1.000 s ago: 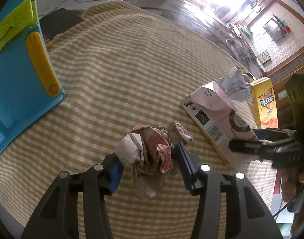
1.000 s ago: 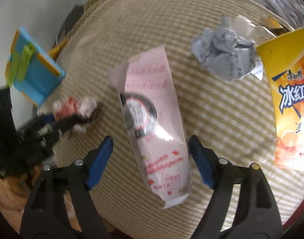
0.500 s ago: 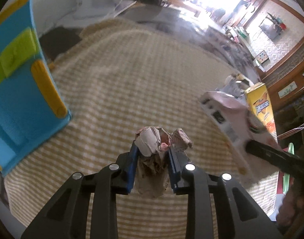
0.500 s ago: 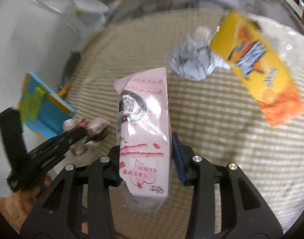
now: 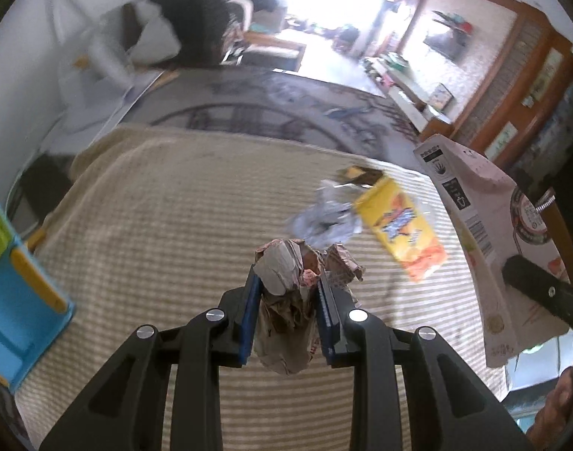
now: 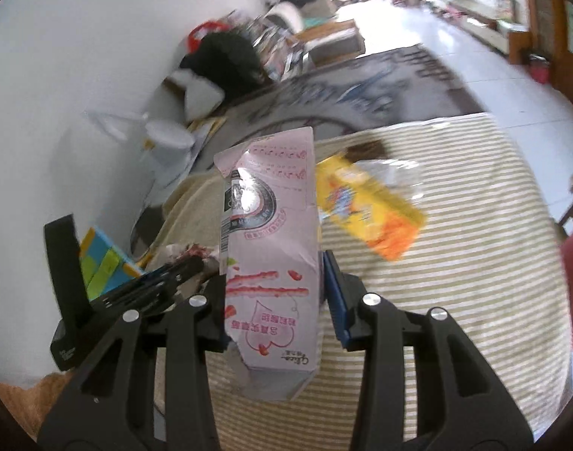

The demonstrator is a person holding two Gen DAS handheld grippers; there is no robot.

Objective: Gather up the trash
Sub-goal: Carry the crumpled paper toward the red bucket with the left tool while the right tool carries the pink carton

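Left gripper [image 5: 286,300] pinches the crumpled wrapper [image 5: 286,285], light, soft and squashed between the pads, clear of the striped cloth [image 5: 173,225]. Right gripper [image 6: 275,293] clamps the pink carton [image 6: 271,248] mid-body; it looks empty, dentable, best held flat-sided.

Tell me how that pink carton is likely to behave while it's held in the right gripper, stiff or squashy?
The pink carton looks dented and torn at its base, so it is probably empty, light and squashy. The right gripper pinches only its lower part, so the tall top may sway. Its glossy face could slip against the fingers.
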